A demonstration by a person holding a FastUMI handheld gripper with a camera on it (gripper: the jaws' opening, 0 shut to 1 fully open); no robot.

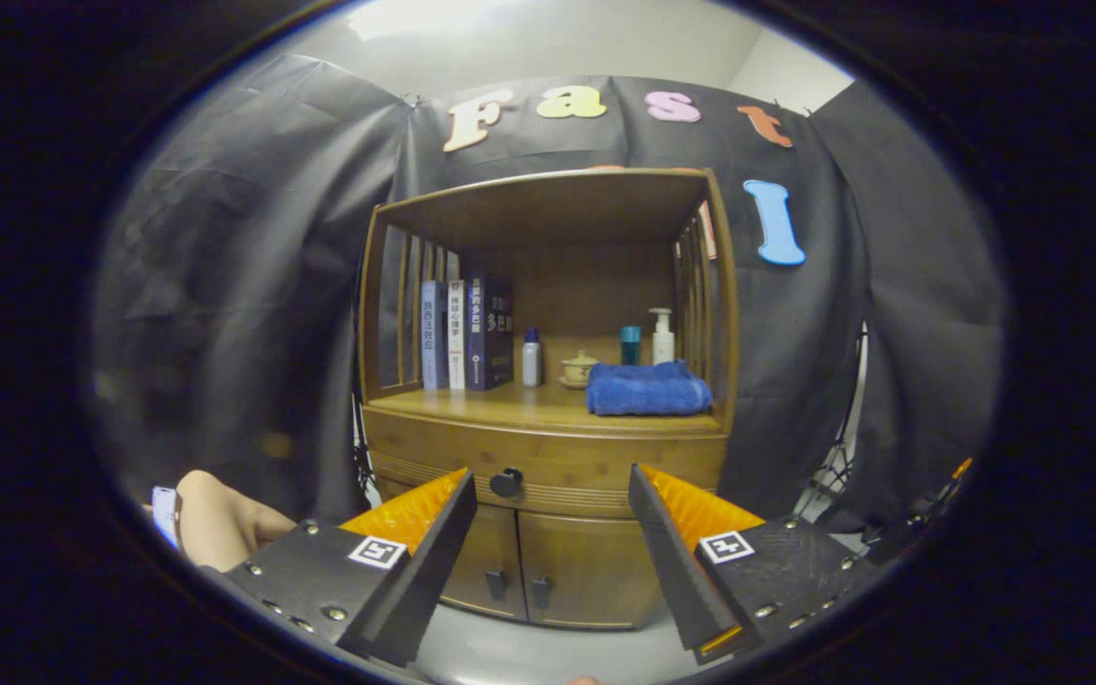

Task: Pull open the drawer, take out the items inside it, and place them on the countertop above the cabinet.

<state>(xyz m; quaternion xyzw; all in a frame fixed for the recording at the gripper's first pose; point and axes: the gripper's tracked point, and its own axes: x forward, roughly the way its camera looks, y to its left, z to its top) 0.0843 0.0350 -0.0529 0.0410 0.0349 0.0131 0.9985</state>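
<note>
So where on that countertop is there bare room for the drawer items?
Bare wood runs along the countertop front edge, from the books to the blue towel. The back is crowded: white bottle, teacup, teal bottle, pump bottle. The gripper is open, short of the drawer knob.

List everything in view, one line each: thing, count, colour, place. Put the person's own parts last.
cabinet: one, brown wood, ahead of the fingers, against the black cloth wall.
drawer: one, brown, shut, under the countertop.
drawer knob: one, black, between the fingers, nearer the left one.
lower doors: two, brown with dark handles, shut, under the drawer.
books: three, grey, white and dark, upright at the shelf's left.
small bottle: one, white with blue cap, right of the books.
lidded cup: one, pale, mid-shelf.
towel: one, blue, folded, on the countertop's right.
teal container: one, behind the towel.
pump bottle: one, white, behind the towel.
gripper: one, open, holding nothing.
</note>
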